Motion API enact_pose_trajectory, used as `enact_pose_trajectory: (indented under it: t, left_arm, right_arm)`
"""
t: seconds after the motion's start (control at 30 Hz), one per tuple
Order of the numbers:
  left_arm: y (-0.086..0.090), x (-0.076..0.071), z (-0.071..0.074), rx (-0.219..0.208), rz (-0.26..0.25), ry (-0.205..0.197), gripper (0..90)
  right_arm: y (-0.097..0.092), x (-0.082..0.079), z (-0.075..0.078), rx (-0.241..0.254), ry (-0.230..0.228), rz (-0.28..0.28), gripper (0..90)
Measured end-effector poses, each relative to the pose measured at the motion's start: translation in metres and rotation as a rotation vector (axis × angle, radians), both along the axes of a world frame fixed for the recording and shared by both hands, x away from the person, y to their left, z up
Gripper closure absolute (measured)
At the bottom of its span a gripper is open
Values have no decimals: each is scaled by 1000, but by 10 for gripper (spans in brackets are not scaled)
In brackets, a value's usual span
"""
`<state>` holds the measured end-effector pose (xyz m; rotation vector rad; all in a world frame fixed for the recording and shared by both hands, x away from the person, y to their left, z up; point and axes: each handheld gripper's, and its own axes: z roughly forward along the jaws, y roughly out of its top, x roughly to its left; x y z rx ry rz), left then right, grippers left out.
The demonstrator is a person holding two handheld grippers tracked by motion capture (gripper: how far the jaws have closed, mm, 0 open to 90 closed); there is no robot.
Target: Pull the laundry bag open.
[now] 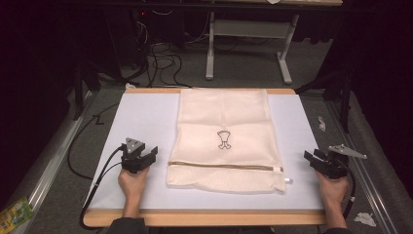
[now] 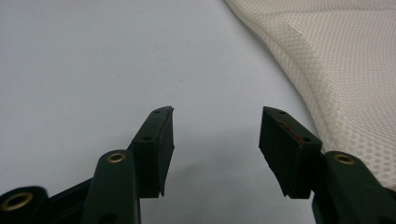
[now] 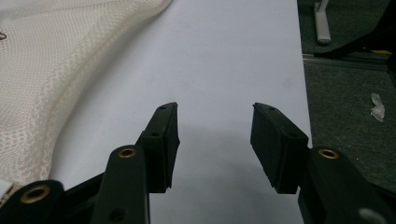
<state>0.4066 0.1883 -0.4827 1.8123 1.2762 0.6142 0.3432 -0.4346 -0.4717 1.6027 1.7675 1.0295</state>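
A cream mesh laundry bag (image 1: 224, 139) lies flat in the middle of the white tabletop (image 1: 141, 117). It has a small dark logo (image 1: 223, 140), and a brown zipper line (image 1: 219, 165) runs across near its front end. My left gripper (image 1: 152, 152) rests on the table just left of the bag's front corner, open, with nothing between its jaws. In the left gripper view the gripper (image 2: 215, 126) has the bag (image 2: 350, 70) to its right. My right gripper (image 1: 309, 157) sits at the table's right edge, open and empty. The right gripper view shows the gripper (image 3: 215, 121) with the bag (image 3: 46, 70) on its left.
The table has a wooden rim (image 1: 204, 217) at front and back. Beyond it are cables (image 1: 160, 58) on the grey floor and a white desk frame (image 1: 243, 39). Crumpled paper (image 1: 364, 219) lies on the floor at right, and a green packet (image 1: 14, 214) at left.
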Motion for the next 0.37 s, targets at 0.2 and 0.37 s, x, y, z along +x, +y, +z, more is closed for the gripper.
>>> enact_pose_trajectory:
  t: [0.2, 0.37]
  left_arm:
    - [0, 0, -1, -1, -11, 9, 429]
    - [0, -2, -1, -6, -15, 4, 415]
  right_arm:
    - [1, 0, -1, 0, 5, 9, 501]
    - [1, -1, 0, -7, -11, 10, 493]
